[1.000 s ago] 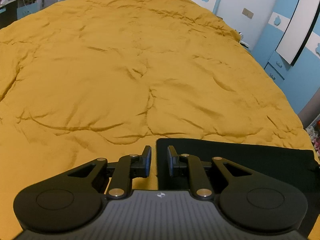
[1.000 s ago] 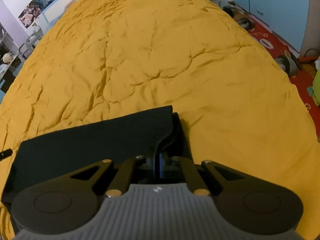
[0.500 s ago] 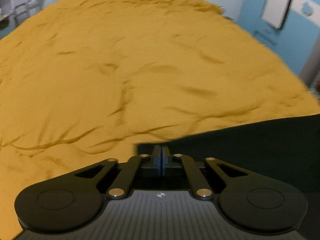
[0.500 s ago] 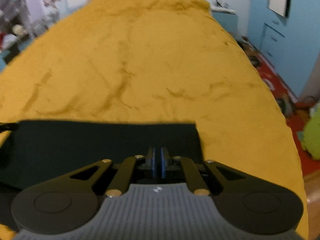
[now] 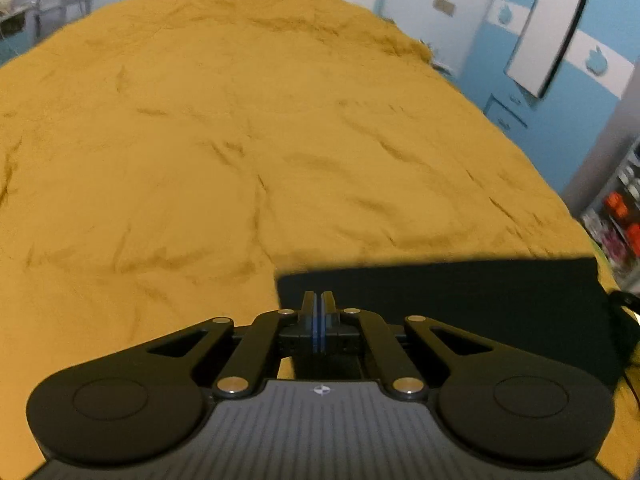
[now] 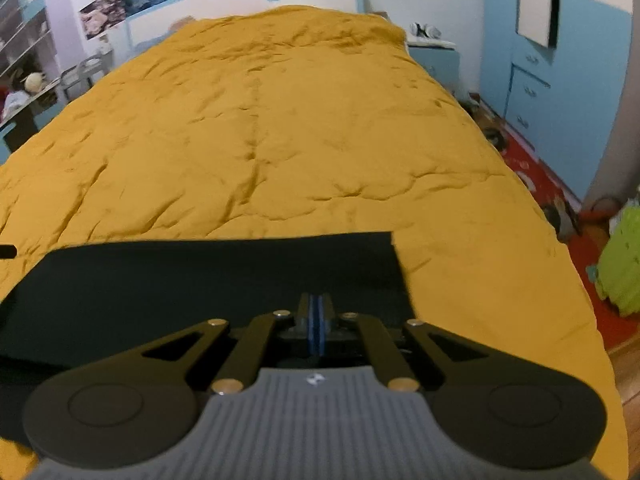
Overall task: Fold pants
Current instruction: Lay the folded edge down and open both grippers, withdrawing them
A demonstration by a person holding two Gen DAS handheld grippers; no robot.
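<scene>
Two hand-held grippers, left [image 5: 318,300] and right [image 6: 315,302], pinching black pants [image 6: 200,276], yellow bedspread [image 6: 280,128]

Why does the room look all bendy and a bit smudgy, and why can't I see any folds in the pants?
Left wrist view: the fisheye lens curves the walls; the yellow bedcover is smeared by motion blur. Right wrist view: sharper bedcover, though bowed too; the dark pants show as a flat black patch, too dim for detail.
</scene>
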